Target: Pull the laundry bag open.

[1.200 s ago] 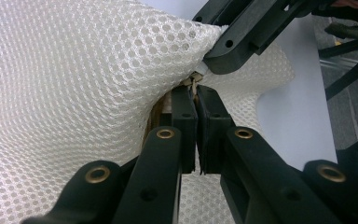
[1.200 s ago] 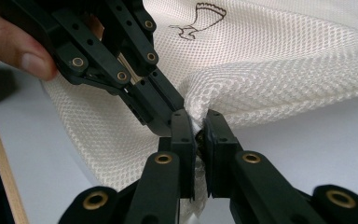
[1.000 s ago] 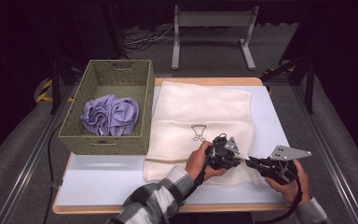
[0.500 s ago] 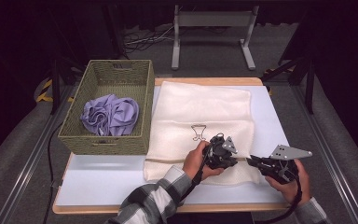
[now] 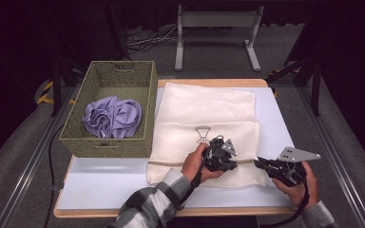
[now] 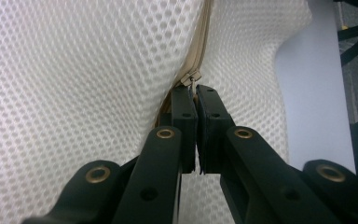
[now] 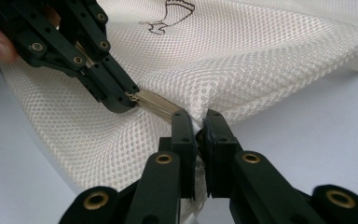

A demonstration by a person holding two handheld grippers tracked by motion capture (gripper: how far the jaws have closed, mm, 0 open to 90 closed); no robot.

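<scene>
A white mesh bag [image 5: 209,109] with a drawn clip emblem [image 5: 202,134] lies flat on the table, its beige zipper [image 7: 156,103] running along the near edge. My left gripper [image 6: 195,93] is shut on the small metal zipper pull [image 6: 189,77]. In the high view it sits at the bag's near edge [image 5: 237,163], pointing right. My right gripper [image 7: 198,126] is shut on the mesh at the bag's edge beside the zipper. It meets the left gripper [image 7: 130,100] tip to tip, a short stretch of zipper between them, and comes in from the right [image 5: 259,162].
A woven green basket [image 5: 107,147] stands on the left of the table with a crumpled purple cloth [image 5: 111,116] inside. The pale blue tabletop [image 5: 104,185] shows bare in front of the basket. A metal stand [image 5: 216,28] is on the floor behind the table.
My left gripper has crept slightly to the left along the bag's near edge, still shut on the zipper pull. The right gripper has stayed put.
</scene>
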